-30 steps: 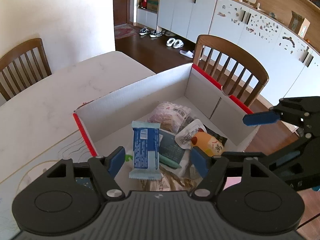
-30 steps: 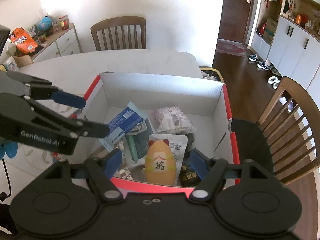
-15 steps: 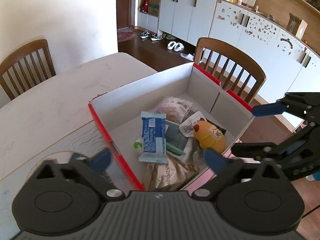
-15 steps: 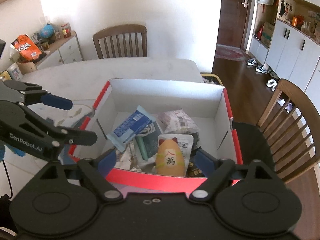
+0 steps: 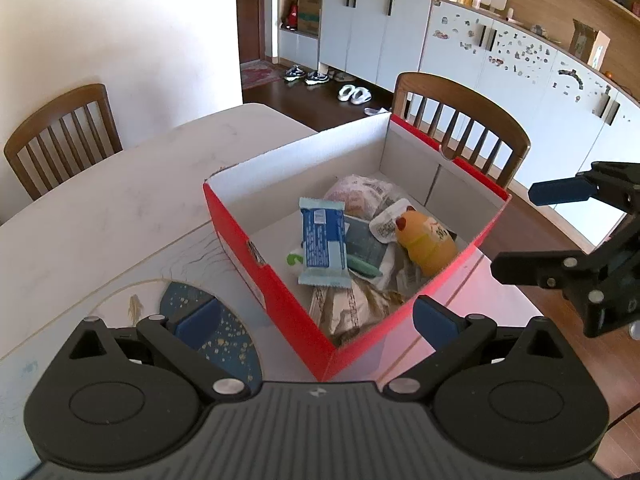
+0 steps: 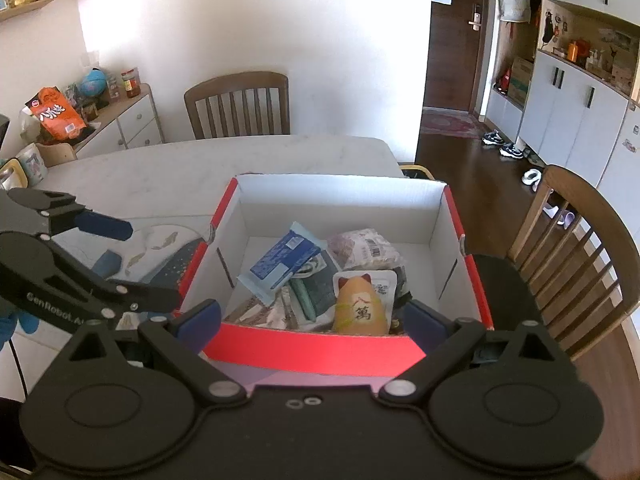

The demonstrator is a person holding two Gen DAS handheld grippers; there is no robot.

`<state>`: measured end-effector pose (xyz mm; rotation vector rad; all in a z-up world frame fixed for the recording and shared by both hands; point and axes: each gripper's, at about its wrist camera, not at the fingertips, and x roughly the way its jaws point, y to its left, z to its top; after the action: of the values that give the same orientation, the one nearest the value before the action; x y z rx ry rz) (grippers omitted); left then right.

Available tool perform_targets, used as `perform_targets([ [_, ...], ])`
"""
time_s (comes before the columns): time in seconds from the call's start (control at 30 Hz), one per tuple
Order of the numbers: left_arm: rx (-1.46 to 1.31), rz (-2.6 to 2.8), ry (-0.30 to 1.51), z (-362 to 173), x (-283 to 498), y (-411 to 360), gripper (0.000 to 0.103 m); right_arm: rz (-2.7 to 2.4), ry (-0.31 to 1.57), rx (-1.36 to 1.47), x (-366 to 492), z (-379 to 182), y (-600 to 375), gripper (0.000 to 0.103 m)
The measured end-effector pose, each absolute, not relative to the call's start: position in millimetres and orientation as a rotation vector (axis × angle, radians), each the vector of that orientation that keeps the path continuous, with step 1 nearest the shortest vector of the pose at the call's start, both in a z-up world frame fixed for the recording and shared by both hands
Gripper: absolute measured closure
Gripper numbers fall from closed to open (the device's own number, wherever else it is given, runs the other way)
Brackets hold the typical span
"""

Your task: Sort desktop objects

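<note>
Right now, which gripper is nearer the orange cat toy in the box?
Right. The right gripper sits just outside the near red wall of the box, the cat toy directly beyond it. The left gripper is outside a side wall, over the mat.

Snack packets (image 5: 322,246) in box (image 5: 236,236) (on table (image 5: 120,200)).

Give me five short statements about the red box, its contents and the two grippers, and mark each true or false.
1. The red box holds several packets. True.
2. The blue wrapper lies on the table outside the box. False: it lies inside, on top of other packets.
3. The left gripper grips the blue wrapper. False: its jaws are wide open and empty.
4. The orange cat toy is in the box. True.
5. The right gripper is shut. False: it is open, having just been opening, nothing between its jaws.
</note>
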<state>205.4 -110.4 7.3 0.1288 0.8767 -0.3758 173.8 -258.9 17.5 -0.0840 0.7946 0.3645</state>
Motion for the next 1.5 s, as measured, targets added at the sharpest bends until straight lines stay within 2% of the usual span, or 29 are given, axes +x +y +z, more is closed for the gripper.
perform_targets([
  [0.63, 0.121, -0.383, 0.836, 10.6, 167.0, -90.0, 0.000, 0.318, 0.770, -0.083, 139.9, 20.1, -235.3, 0.005],
  [1.5, 0.128, -0.334, 0.793, 9.4, 154.6, -75.0, 0.000, 0.274, 0.796, -0.038, 131.4, 8.8, -222.6, 0.005],
])
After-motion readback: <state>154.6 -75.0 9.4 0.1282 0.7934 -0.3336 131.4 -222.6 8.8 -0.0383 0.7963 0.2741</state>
